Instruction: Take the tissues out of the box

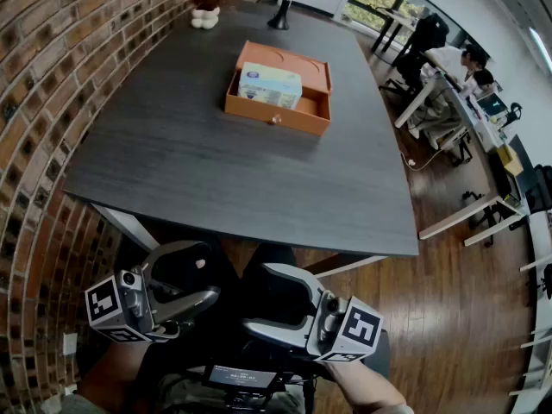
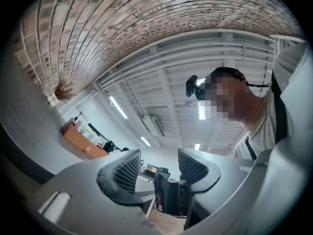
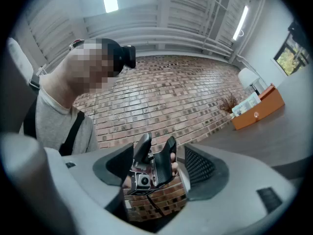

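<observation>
An orange box [image 1: 276,116] stands open on the far half of the dark table [image 1: 216,179], and a pale blue tissue pack [image 1: 269,84] lies inside it. The box [image 2: 80,140] shows small at the left in the left gripper view, and the box [image 3: 257,112] with the pack [image 3: 247,103] at the right in the right gripper view. Both grippers hang low near my body, short of the table's near edge. My left gripper [image 1: 211,276] [image 2: 159,168] stands open and empty. My right gripper [image 1: 256,298] [image 3: 159,170] is also open, empty, and points toward the left one.
A brick wall [image 1: 52,102] runs along the table's left side. A dried plant in a white pot [image 1: 205,9] and a black cone-shaped object [image 1: 279,13] stand at the far end. Office desks with seated people [image 1: 457,67] fill the right over wooden floor.
</observation>
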A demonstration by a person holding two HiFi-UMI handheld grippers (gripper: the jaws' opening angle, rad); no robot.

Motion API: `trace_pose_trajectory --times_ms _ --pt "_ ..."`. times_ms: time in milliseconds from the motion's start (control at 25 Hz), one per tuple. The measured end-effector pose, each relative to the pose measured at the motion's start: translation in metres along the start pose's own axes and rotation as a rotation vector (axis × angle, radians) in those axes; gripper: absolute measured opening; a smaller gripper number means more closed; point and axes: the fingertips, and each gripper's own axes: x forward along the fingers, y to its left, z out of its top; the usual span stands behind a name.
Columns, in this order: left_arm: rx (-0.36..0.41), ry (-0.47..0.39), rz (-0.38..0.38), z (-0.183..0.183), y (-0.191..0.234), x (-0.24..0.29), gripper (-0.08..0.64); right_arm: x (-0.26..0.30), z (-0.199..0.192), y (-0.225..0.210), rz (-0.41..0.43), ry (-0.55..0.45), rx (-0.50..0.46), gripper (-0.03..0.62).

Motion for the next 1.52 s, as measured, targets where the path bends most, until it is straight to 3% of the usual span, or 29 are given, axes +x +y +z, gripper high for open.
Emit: trace_pose_trajectory --times_ms 200,320,680,880,1000,1160,1280,1440,1520 --pt "-0.015 0.006 -0.011 -0.008 -0.003 0.011 0.229 -0.005 0.007 -0.006 -0.017 -0.004 0.014 0.327" --pt "0.028 0.042 0.002 -0.013 -0.003 0.012 0.229 -0.006 0.010 -0.011 -0.026 -0.016 0.032 0.327" --pt "0.264 0.180 0.073 -0.010 0.011 0.028 0.227 -0.007 0.014 -0.013 -0.026 -0.020 0.064 0.327" --pt "0.519 0.290 0.002 0.022 0.022 0.061 0.227 -0.011 0.017 -0.017 -0.031 -0.044 0.074 0.327" --pt "0.644 0.355 -0.020 0.046 0.053 0.086 0.227 -0.012 0.017 -0.019 -0.036 -0.047 0.080 0.327" --pt "0.678 0.408 -0.017 0.077 0.117 0.132 0.294 -0.009 0.017 -0.018 -0.031 -0.050 0.092 0.327" --pt "0.683 0.522 -0.007 0.079 0.173 0.166 0.333 -0.008 0.018 -0.020 -0.038 -0.058 0.092 0.327" --pt "0.790 0.794 -0.004 0.055 0.241 0.193 0.395 -0.009 0.018 -0.020 -0.037 -0.062 0.097 0.327" --pt "0.796 0.897 -0.009 0.044 0.269 0.203 0.419 -0.009 0.018 -0.022 -0.039 -0.065 0.103 0.327"
